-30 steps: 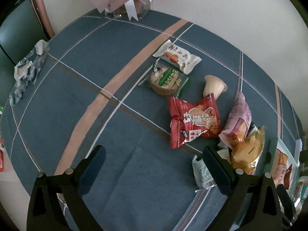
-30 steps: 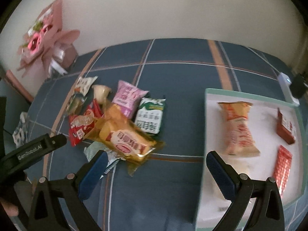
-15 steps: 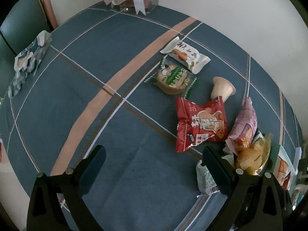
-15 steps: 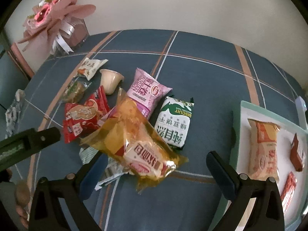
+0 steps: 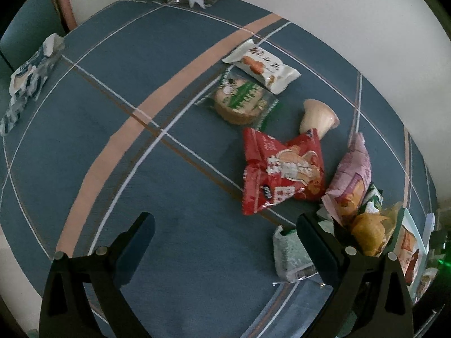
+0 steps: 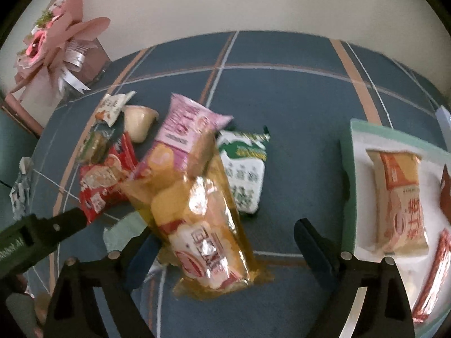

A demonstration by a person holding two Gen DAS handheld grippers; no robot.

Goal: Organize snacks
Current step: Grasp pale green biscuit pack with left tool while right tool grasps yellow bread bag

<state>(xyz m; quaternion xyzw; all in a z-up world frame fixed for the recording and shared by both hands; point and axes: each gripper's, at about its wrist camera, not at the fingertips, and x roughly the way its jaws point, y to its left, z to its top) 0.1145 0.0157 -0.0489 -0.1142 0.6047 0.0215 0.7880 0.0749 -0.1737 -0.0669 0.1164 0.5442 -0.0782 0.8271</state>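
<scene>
Both grippers' fingers grip nothing: right gripper (image 6: 225,242) closing its jaws around the yellow snack bag (image 6: 197,211) mid-tabletop, pads not yet pressing; left gripper (image 5: 225,242) spread over bare blue cloth (image 5: 141,112) beside the red packet (image 5: 282,171).

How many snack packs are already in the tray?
3 visible on the tray: an orange-and-cream pack nearest the pile, a dark red one and a red striped one at the frame edge; more may be hidden.

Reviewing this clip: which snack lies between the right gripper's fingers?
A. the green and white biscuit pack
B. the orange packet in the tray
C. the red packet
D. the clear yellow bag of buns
D: the clear yellow bag of buns lies between the closing fingers of the right gripper, not yet pinched.
</scene>
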